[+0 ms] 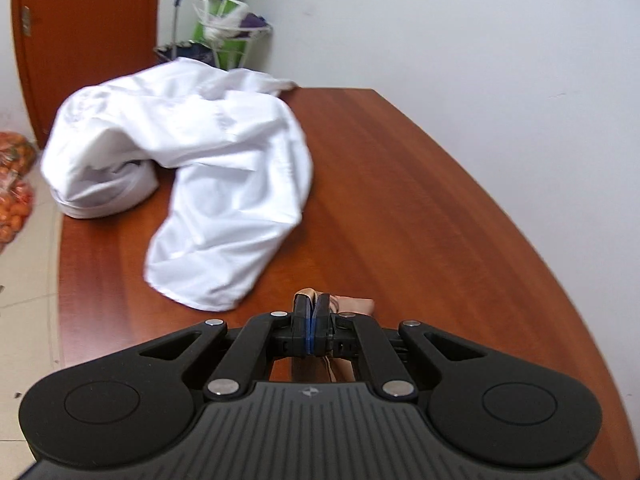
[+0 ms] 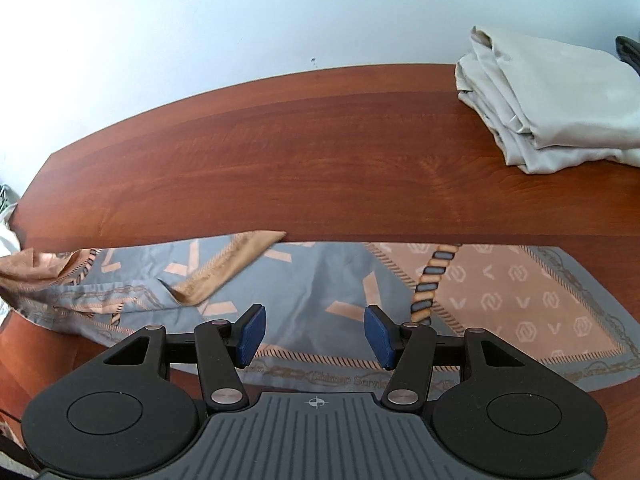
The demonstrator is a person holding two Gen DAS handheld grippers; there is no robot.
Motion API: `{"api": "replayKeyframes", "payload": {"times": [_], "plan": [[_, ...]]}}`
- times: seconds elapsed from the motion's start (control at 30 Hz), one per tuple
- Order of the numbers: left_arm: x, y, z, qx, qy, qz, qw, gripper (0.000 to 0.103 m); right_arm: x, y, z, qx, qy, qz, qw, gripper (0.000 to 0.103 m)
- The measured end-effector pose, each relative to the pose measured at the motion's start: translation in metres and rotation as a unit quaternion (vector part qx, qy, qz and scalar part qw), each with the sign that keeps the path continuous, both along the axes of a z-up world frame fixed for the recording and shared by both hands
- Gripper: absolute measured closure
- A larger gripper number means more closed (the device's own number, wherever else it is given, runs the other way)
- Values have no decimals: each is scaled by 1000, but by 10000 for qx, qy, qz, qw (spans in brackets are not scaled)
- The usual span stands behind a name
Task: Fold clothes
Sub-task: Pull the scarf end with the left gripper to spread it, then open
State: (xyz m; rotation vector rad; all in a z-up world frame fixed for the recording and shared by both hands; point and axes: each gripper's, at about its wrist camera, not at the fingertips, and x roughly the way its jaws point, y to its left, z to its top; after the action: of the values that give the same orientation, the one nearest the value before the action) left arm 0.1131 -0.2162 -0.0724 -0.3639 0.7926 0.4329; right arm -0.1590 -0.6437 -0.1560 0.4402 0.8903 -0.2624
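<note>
A grey and tan patterned cloth (image 2: 328, 280) lies spread along the near edge of the wooden table (image 2: 320, 152), its left end bunched and one corner flipped over. My right gripper (image 2: 316, 328) hovers over the cloth's middle, open, with nothing between its blue pads (image 2: 252, 332). In the left wrist view my left gripper (image 1: 312, 304) is shut on a tan fold of the patterned cloth (image 1: 354, 305), which shows around and below the pads. A crumpled white garment (image 1: 192, 160) lies ahead of it on the table (image 1: 400, 200).
A folded beige garment (image 2: 560, 108) sits at the table's far right, with a dark thing behind it. Past the table's far end are an orange door (image 1: 80, 40), a trolley with bags (image 1: 220, 28) and a sack of oranges (image 1: 16, 200) on the floor. A white wall runs along the table.
</note>
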Motion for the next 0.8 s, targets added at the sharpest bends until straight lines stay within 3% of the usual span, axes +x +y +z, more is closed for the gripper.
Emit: {"api": "replayKeyframes", "payload": {"times": [0.1,0.27,0.43,0.67,0.8], "plan": [[-5,5,-5,91,-89,-178,9998,98,0,0,-2,31,36,69,10000,45],[-10,9,-13,241,-172,-314,9991,71,3,0,-3,64,50,153,9999,45],[-11,29,-22,-21,-146,-128,9998,54,11,3,-3,91,58,243,9996,45],[-16,45,-21,-75,-269,-252,9993,47,36,18,-3,18,107,463,9989,43],[-20,47,-18,-121,-307,-677,9972,43,57,26,-6,-100,142,580,9982,43]]}}
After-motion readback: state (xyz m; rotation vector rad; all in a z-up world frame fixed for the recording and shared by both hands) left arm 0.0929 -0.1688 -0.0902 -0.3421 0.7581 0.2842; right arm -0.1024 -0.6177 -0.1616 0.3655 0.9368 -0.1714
